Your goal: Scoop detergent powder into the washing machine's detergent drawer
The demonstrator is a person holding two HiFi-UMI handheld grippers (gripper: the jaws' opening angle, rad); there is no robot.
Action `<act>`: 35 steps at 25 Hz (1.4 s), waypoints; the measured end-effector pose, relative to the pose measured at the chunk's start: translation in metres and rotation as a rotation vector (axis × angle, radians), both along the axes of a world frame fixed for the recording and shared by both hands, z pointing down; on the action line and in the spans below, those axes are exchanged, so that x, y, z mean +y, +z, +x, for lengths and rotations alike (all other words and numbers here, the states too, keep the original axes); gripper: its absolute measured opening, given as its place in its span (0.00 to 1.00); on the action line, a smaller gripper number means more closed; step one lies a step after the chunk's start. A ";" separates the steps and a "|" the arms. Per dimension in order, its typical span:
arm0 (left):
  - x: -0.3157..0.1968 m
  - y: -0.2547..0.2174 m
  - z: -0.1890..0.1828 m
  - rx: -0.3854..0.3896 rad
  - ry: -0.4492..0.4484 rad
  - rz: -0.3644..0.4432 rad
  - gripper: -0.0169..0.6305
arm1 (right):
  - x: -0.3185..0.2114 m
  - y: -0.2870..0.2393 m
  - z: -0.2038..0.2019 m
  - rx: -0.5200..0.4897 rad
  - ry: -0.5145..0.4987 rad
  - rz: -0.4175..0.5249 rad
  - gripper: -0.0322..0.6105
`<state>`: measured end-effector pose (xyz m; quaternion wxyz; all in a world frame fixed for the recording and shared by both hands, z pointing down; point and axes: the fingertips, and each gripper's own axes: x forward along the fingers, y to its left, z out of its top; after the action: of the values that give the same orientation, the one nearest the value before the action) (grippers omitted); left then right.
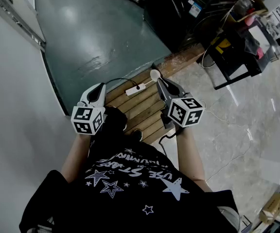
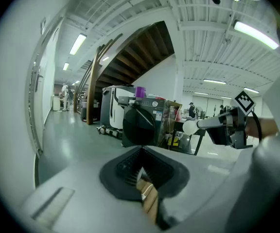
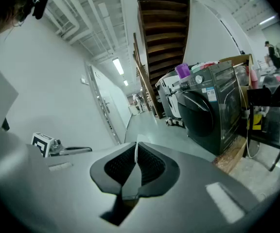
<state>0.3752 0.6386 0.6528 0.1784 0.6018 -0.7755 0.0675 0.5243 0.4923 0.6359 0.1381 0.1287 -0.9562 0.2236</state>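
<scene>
The right gripper (image 1: 159, 83) is clenching a white scoop (image 1: 155, 74) by its thin handle, while the left gripper's (image 1: 100, 88) 2 jaws are resting together, empty. The washing machine (image 1: 188, 13) is standing well beyond the wooden pallet's (image 1: 141, 108) far edge. On the walk over, the edge-held handle risks twisting and slipping out.

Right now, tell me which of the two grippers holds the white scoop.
The right gripper: its jaws grip the white plastic scoop; the left gripper is shut, empty.

I'm looking around an open workshop hall.
Bare staircase (image 3: 162, 33), strip lights (image 2: 254, 33), painted floor (image 1: 96, 28), washing machine (image 3: 208, 110) on wooden boards (image 1: 140, 101).
</scene>
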 end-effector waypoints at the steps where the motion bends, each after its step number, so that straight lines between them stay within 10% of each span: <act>1: -0.002 0.000 0.001 -0.004 0.005 -0.001 0.03 | 0.000 -0.001 0.000 -0.002 -0.002 0.000 0.11; 19: -0.010 0.003 -0.017 -0.020 0.002 -0.009 0.03 | -0.019 0.011 -0.024 0.006 -0.012 -0.030 0.11; 30: -0.062 -0.010 -0.168 0.025 -0.071 -0.007 0.03 | -0.095 -0.004 -0.180 0.043 -0.035 -0.042 0.11; 35: -0.101 -0.071 -0.230 0.007 0.046 -0.025 0.03 | -0.124 -0.060 -0.241 0.069 0.016 -0.054 0.11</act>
<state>0.1452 0.5378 0.5822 0.1870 0.6174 -0.7600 0.0790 0.2833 0.3680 0.5761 0.1726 0.1402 -0.9435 0.2459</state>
